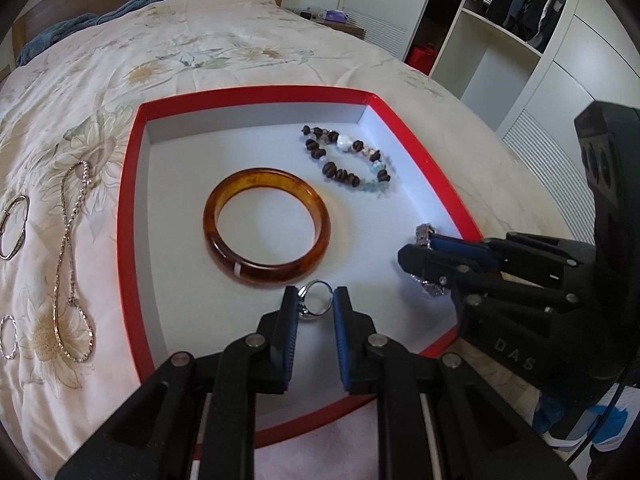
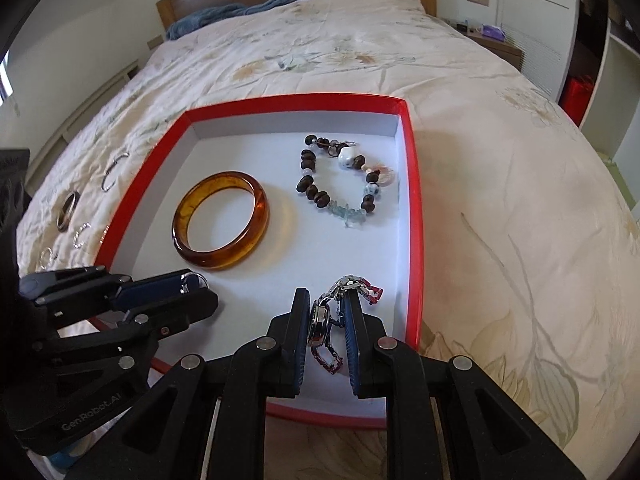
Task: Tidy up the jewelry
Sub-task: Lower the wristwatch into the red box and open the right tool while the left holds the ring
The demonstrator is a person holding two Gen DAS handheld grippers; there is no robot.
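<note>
A red box (image 1: 132,184) with a white floor lies on the bed; it also shows in the right wrist view (image 2: 412,208). In it lie an amber bangle (image 1: 266,226) (image 2: 220,220) and a dark beaded bracelet (image 1: 348,160) (image 2: 340,180). My left gripper (image 1: 315,302) is shut on a silver ring (image 1: 316,298) (image 2: 192,280) over the box's near part. My right gripper (image 2: 328,320) is shut on a metal-link watch (image 2: 332,316) (image 1: 426,236) just above the box floor at its near right.
On the quilt left of the box lie a silver chain necklace (image 1: 70,264) and several silver rings and hoops (image 1: 14,226) (image 2: 66,210). A blue towel (image 2: 240,8) lies at the wooden headboard. Wardrobe shelves (image 1: 500,40) stand to the right.
</note>
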